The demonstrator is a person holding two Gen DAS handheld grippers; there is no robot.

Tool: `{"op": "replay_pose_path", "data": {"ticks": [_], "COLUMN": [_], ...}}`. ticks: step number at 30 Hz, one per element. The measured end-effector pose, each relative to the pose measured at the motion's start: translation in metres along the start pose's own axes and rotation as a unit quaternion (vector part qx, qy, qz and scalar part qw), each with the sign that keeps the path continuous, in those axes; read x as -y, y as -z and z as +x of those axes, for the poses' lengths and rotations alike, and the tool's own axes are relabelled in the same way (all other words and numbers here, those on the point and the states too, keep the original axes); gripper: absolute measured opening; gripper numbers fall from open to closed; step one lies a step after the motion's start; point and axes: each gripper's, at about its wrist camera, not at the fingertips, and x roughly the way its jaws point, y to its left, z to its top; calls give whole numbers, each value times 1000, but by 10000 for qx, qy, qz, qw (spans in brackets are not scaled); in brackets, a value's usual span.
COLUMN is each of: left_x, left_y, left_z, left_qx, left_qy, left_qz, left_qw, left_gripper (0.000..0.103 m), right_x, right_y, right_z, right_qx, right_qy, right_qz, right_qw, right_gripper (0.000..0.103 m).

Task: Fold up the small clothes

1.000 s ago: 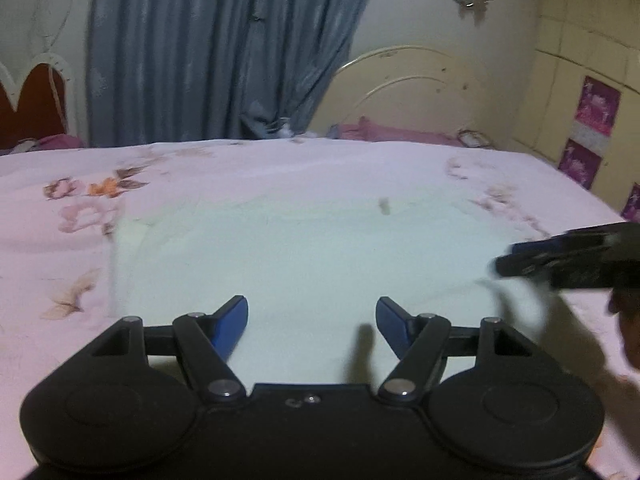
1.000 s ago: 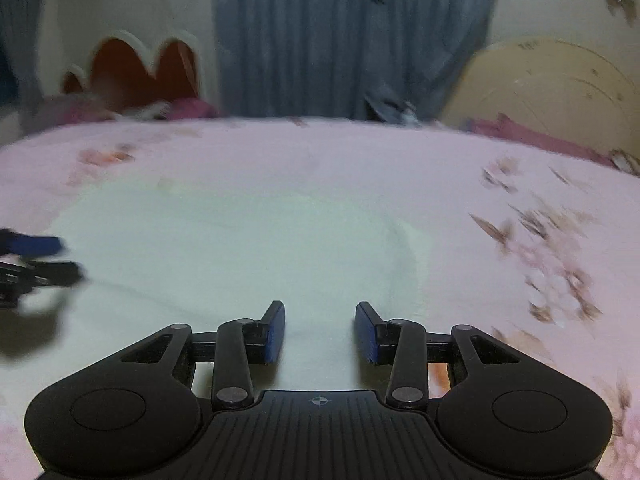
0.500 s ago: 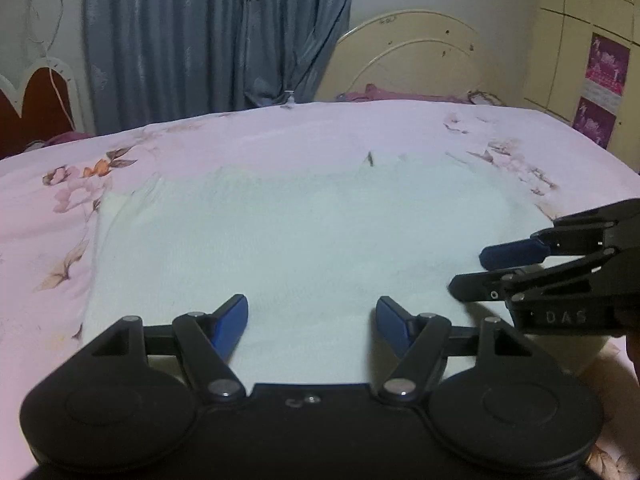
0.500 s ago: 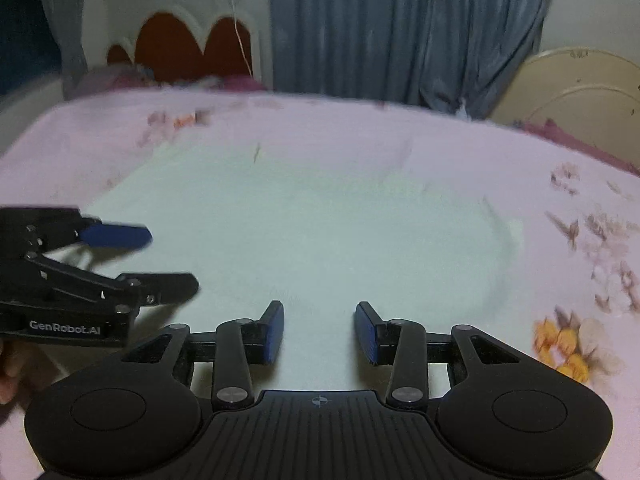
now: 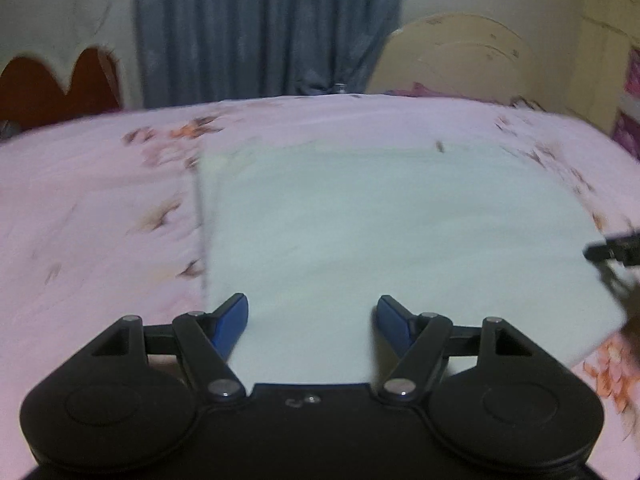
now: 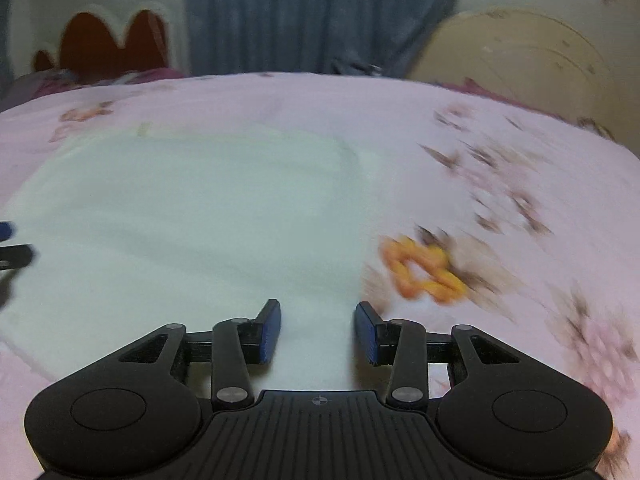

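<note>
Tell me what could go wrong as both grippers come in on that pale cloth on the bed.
The left gripper sits at the pale cloth's near-left corner; it may pinch the pink bedsheet along with it. The right gripper straddles the cloth's right edge and could miss it. Both views are blurred, so aim may be off.

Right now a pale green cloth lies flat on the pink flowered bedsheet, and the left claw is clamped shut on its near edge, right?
Not quite. The left wrist view shows the left claw open over the pale green cloth, gripping nothing. The cloth does lie flat on the pink flowered bedsheet.
</note>
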Motion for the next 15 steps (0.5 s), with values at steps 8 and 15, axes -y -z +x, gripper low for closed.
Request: {"op": "replay_pose_path", "data": {"ticks": [8, 15], "left_x": [46, 63], "left_y": [6, 24], "left_z": [-33, -28], "left_qx": [293, 66], "left_qy": [424, 545], "left_qz": [141, 145], "left_qw": [9986, 9984], "left_gripper": [69, 67], "right_x": [-84, -116], "right_y": [29, 42], "right_z": [-46, -44], "right_qx": [595, 332], "right_qy": [-821, -1254], "right_qz": [-657, -714], "right_qw": [9927, 9890], "right_gripper": [40, 11]}}
